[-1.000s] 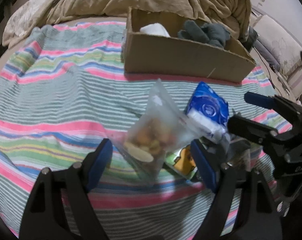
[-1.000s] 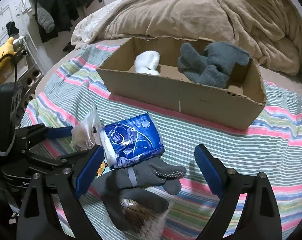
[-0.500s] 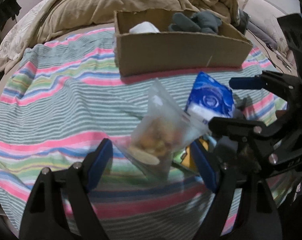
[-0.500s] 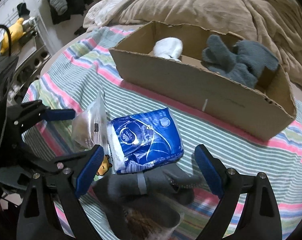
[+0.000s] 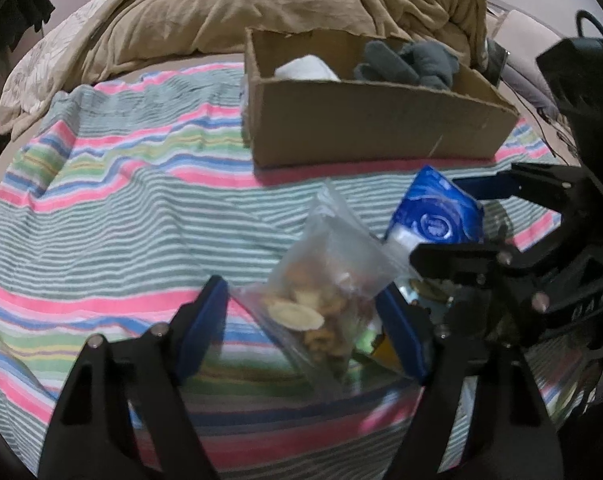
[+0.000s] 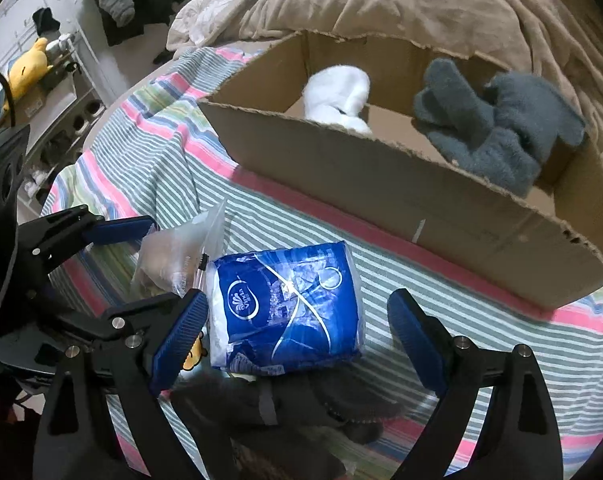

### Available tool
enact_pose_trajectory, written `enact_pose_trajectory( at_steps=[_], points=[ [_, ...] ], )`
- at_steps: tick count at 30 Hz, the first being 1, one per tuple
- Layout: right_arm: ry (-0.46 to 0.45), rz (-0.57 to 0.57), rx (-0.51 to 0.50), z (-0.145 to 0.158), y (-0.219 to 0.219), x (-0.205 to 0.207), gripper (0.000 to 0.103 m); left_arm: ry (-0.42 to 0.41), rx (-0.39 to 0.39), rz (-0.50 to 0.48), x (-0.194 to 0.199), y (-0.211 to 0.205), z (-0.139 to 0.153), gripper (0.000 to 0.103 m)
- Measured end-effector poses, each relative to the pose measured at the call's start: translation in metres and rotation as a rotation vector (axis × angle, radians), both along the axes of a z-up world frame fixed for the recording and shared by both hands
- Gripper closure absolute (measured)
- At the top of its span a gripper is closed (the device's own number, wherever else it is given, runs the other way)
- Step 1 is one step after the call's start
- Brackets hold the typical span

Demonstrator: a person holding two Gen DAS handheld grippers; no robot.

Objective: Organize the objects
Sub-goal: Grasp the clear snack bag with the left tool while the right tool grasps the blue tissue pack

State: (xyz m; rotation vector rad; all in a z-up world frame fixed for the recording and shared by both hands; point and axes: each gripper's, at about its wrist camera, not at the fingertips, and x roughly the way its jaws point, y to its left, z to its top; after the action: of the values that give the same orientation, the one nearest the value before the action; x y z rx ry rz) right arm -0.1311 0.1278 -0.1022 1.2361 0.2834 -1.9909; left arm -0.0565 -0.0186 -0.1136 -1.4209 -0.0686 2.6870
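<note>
Both tools have closed in on the heap over the past second: the right tool (image 6: 297, 344), a second ago hanging back over grey gloves, now straddles the blue tissue pack (image 6: 287, 312), while the left tool (image 5: 301, 328) has drawn nearer the cardboard box (image 5: 373, 128) with the clear snack bag (image 5: 325, 280) between its fingers. Each tool stands spread wide, gripping nothing; the blue pads sit clear of both packets on either side.

On the striped blanket (image 5: 121, 208) of the bed, the tissue pack lies flat just in front of the box, its lower edge overlapping a dark grey glove (image 6: 285, 404), its left edge touching the snack bag. Inside the box rest a white sock (image 6: 337, 96) and a fluffy grey pair of gloves or socks (image 6: 497, 128); which cannot be told.

By its look the tissue pack is light, soft and wrapped in slick film, so it should squash rather than resist; a grip across its short width at the middle, squeezed firmly, seems safest against slipping. The snack bag is flimsy and its biscuit-like contents likely brittle, so the loose upper film near the seal looks the better place to pinch.

From the left camera the right tool reaches in from the right, angled low across the pile; from the right camera the left tool enters from the left, fingers pointing toward the bag. Both are tipped down toward the bed.
</note>
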Motion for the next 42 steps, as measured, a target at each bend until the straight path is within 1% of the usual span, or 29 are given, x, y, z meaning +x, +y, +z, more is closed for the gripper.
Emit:
enact_pose_trajectory(
  at_steps=[1, 2, 3, 4, 5, 11, 14, 15, 16, 19, 23, 24, 25, 26, 30, 33, 35, 36, 38, 39, 40, 42],
  points=[
    [-0.013, -0.006, -0.009, 0.000, 0.002, -0.002, 0.011, 0.004, 0.011, -0.011, -0.001, 0.002, 0.001, 0.030],
    [-0.021, -0.019, -0.011, -0.001, 0.004, -0.004, 0.021, 0.002, 0.017, -0.019, -0.001, 0.004, 0.001, 0.030],
    [-0.021, -0.029, -0.002, -0.001, 0.006, -0.006, 0.031, 0.006, 0.004, -0.021, -0.002, 0.007, 0.002, 0.031],
    [-0.024, -0.029, -0.004, -0.001, 0.007, -0.006, 0.031, 0.013, -0.012, -0.026, -0.002, 0.010, 0.003, 0.031],
    [-0.021, -0.033, -0.003, 0.000, 0.009, -0.006, 0.034, 0.014, -0.013, -0.029, -0.003, 0.012, 0.003, 0.031],
    [-0.003, -0.064, -0.012, 0.007, 0.024, -0.003, 0.043, 0.017, 0.017, -0.016, -0.004, 0.010, 0.005, 0.035],
    [0.016, -0.087, -0.024, 0.014, 0.033, 0.000, 0.043, 0.020, 0.041, -0.004, -0.004, 0.007, 0.007, 0.037],
    [0.021, -0.093, -0.028, 0.016, 0.035, -0.002, 0.043, 0.021, 0.045, 0.000, -0.004, 0.007, 0.007, 0.039],
    [0.026, -0.099, -0.031, 0.019, 0.038, -0.002, 0.043, 0.024, 0.047, 0.004, -0.003, 0.007, 0.009, 0.043],
    [0.039, -0.115, -0.042, 0.027, 0.046, -0.002, 0.043, 0.027, 0.065, 0.010, -0.003, 0.007, 0.011, 0.043],
    [0.054, -0.132, -0.055, 0.035, 0.052, -0.002, 0.043, 0.033, 0.069, 0.005, -0.002, 0.010, 0.014, 0.044],
    [0.057, -0.134, -0.058, 0.037, 0.053, -0.002, 0.043, 0.040, 0.073, 0.006, -0.002, 0.010, 0.015, 0.048],
    [0.059, -0.136, -0.059, 0.038, 0.054, -0.001, 0.043, 0.040, 0.079, -0.001, -0.002, 0.011, 0.017, 0.060],
    [0.062, -0.140, -0.062, 0.040, 0.055, -0.001, 0.043, 0.033, 0.072, -0.005, -0.002, 0.012, 0.018, 0.060],
    [0.078, -0.152, -0.073, 0.048, 0.058, 0.000, 0.043, 0.058, 0.080, -0.001, -0.002, 0.011, 0.030, 0.062],
    [0.091, -0.161, -0.081, 0.054, 0.061, 0.000, 0.043, 0.069, 0.083, -0.003, -0.003, 0.011, 0.033, 0.064],
    [0.097, -0.161, -0.083, 0.056, 0.062, 0.001, 0.043, 0.066, 0.069, -0.023, -0.005, 0.012, 0.032, 0.064],
    [0.098, -0.160, -0.082, 0.057, 0.063, 0.001, 0.043, 0.057, 0.059, -0.038, -0.007, 0.014, 0.030, 0.062],
    [0.097, -0.163, -0.082, 0.057, 0.064, 0.001, 0.043, 0.043, 0.031, -0.062, -0.009, 0.015, 0.028, 0.056],
    [0.095, -0.165, -0.082, 0.056, 0.064, 0.001, 0.043, 0.041, 0.024, -0.066, -0.010, 0.015, 0.027, 0.047],
    [0.092, -0.167, -0.082, 0.055, 0.065, 0.001, 0.043, 0.039, 0.015, -0.070, -0.011, 0.015, 0.026, 0.037],
    [0.085, -0.172, -0.082, 0.052, 0.066, 0.000, 0.043, 0.037, 0.014, -0.072, -0.015, 0.013, 0.022, 0.030]
  ],
)
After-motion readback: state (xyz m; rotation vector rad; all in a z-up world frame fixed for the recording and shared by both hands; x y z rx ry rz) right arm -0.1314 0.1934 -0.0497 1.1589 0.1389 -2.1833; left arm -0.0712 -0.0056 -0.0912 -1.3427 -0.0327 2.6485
